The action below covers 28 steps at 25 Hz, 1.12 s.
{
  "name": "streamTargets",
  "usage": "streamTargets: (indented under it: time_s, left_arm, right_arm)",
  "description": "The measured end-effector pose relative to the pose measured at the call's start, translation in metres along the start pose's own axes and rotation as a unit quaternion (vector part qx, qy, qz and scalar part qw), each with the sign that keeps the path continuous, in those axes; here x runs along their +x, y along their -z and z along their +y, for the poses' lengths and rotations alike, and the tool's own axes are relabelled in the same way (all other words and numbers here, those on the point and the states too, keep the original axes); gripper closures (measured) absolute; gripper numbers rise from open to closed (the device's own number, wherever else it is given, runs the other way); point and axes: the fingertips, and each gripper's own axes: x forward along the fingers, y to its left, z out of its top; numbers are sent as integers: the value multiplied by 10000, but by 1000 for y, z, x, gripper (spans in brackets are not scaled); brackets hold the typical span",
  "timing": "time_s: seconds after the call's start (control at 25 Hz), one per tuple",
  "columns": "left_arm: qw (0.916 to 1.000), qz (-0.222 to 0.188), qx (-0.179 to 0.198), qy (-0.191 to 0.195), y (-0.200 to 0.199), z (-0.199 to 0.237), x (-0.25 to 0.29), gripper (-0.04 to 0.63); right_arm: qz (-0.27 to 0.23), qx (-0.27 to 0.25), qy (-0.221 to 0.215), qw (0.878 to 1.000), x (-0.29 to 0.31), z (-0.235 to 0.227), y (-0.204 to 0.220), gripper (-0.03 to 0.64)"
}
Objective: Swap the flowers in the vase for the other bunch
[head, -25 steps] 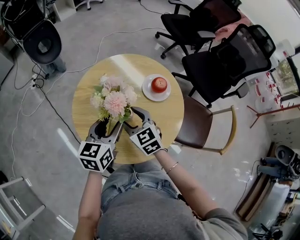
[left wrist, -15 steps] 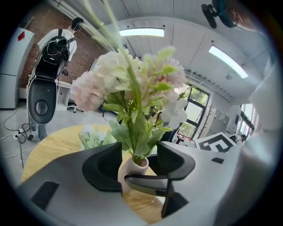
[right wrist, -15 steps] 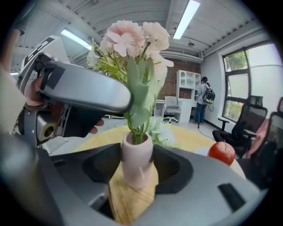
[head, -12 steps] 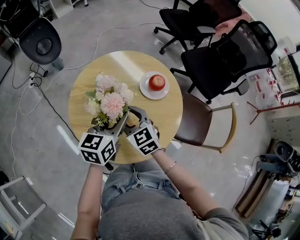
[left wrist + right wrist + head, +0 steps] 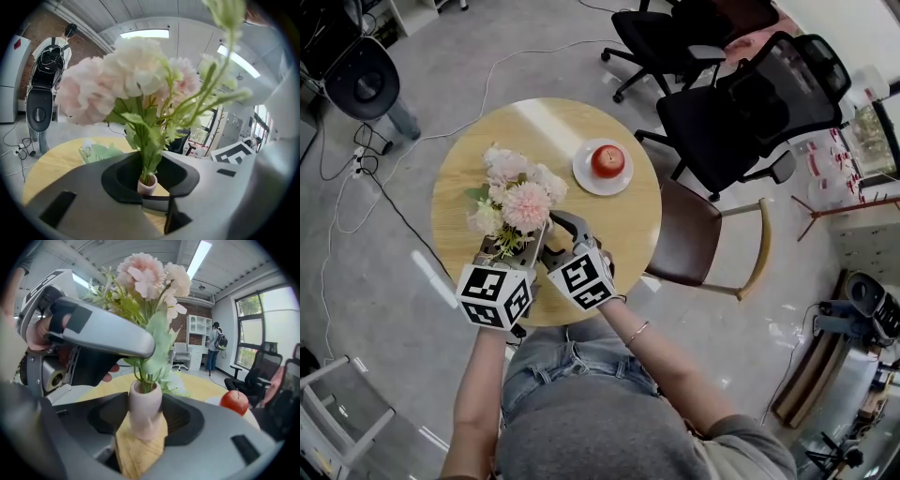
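Observation:
A small pink vase [image 5: 145,411] stands near the front of the round wooden table [image 5: 609,220] with a pink bunch of flowers [image 5: 527,204] in it. My right gripper [image 5: 561,228] is shut on the vase, its pads against both sides. My left gripper [image 5: 522,246] reaches in from the left above the vase mouth [image 5: 146,183]. Its jaws are closing round the green stems [image 5: 149,157], with some room left on either side. A paler white bunch [image 5: 502,164] lies on the table behind the vase.
A white plate [image 5: 586,178] with a red apple [image 5: 607,160] sits at the table's far right. A wooden chair [image 5: 703,253] stands against the table's right side, with black office chairs [image 5: 741,112] beyond. A round black device [image 5: 361,82] and cables lie on the floor at left.
My left gripper has moved in to the right under the pink blooms, and its jaws have narrowed round the stems. The right gripper has stayed at the vase.

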Motion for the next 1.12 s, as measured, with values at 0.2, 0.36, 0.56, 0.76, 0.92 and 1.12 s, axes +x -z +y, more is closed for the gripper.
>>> streamTargets:
  time_s: [0.2, 0.36, 0.56, 0.76, 0.92, 1.12]
  left_arm:
    - [9999, -65, 94, 12, -8, -6, -1, 520]
    - [9997, -169, 185, 13, -21, -9, -8, 532]
    - [9995, -249, 170, -33, -33, -7, -18, 535]
    - [9989, -390, 244, -84, -46, -13, -26, 540]
    - [9980, -531, 319, -151, -60, -18, -28, 541]
    - [9966, -719, 366, -155, -79, -24, -35, 545]
  right_arm:
    - [30, 17, 23, 10000, -2, -2, 3, 380]
    - [60, 13, 55, 10000, -3, -1, 4, 380]
    - [68, 23, 38, 10000, -2, 3, 4, 380]
    - [41, -35, 17, 10000, -5, 3, 5, 380]
    - [-9, -60, -11, 10000, -5, 0, 5, 380]
    - [14, -51, -30, 10000, -5, -4, 9, 380]
